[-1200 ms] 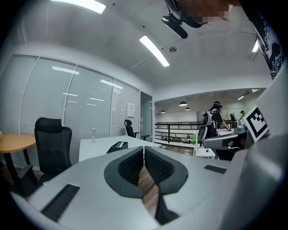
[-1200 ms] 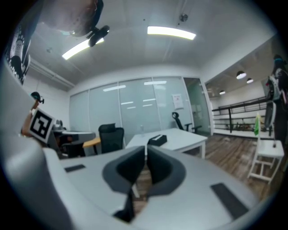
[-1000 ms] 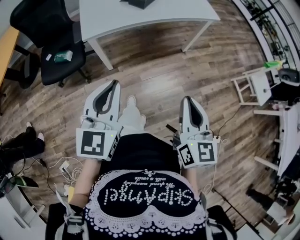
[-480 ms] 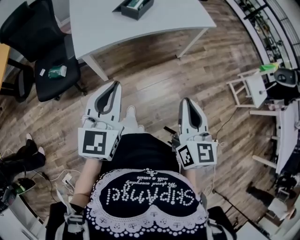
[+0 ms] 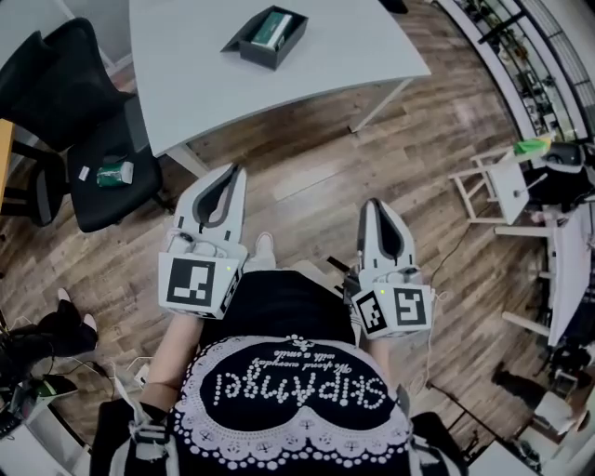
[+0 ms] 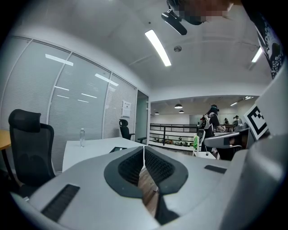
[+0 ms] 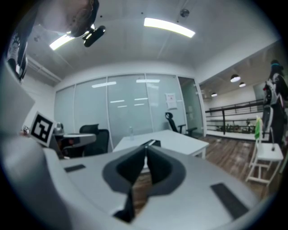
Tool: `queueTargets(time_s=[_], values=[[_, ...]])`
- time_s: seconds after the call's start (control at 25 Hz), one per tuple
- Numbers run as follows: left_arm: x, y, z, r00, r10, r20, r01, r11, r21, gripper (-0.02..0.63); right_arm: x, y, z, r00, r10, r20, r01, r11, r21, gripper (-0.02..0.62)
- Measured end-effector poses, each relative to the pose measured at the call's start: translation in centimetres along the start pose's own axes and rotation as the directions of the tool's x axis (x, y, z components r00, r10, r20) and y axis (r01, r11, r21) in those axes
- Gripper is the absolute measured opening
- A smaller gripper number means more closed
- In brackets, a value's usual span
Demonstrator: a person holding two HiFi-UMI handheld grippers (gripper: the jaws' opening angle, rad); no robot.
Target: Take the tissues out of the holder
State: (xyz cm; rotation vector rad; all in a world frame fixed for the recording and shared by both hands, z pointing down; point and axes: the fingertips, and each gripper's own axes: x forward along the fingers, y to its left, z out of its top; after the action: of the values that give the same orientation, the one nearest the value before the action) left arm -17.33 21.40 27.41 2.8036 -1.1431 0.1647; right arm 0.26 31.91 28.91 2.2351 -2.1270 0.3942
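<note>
Ahead, holder w/ green tissues inside on table; left gripper & right gripper closed, empty.

I count two white plastic tools with black ribbed pads: the left tool and the right tool. There are two black-and-white square-patterned cubes, the left marker cube and the right marker cube. There is one white rectangular desk, and on it one dark open rectangular holder with one green-and-white tissue pack and one clear plastic bottle. I make out two black office chairs, the near chair and the far chair. One small green packet lies on the near seat. One white slatted side chair stands at the right.
</note>
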Motion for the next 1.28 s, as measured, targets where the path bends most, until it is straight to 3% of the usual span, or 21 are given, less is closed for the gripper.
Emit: queueTargets(time_s=[0.16, 0.4, 0.92, 1.28], values=[[0.8, 0.9, -0.7, 1.0, -0.015, -0.015, 0.014, 1.0, -0.009, 0.031, 1.0, -0.4, -0.6, 0.999, -0.023, -0.022, 0.024, 1.0, 0.011, 0.035], [1.5, 2.7, -1.3, 0.998, 0.031, -0.046, -0.032, 0.999, -0.027, 0.032, 2.7, -0.8, -1.2, 0.998, -0.024, -0.053, 0.024, 1.0, 0.008, 0.035], [5.6, 4.3, -2.0, 0.994, 0.089, -0.06, -0.093, 0.993, -0.066, 0.031, 8.5, -3.2, -1.9, 0.988, 0.064, -0.139, -0.062, 0.998, 0.014, 0.035], [11.1, 3.9, -1.8, 0.987, 0.144, -0.073, -0.149, 0.987, -0.062, 0.032, 13.7, -7.5, -0.2, 0.982, 0.13, -0.137, -0.132, 0.991, -0.004, 0.035]])
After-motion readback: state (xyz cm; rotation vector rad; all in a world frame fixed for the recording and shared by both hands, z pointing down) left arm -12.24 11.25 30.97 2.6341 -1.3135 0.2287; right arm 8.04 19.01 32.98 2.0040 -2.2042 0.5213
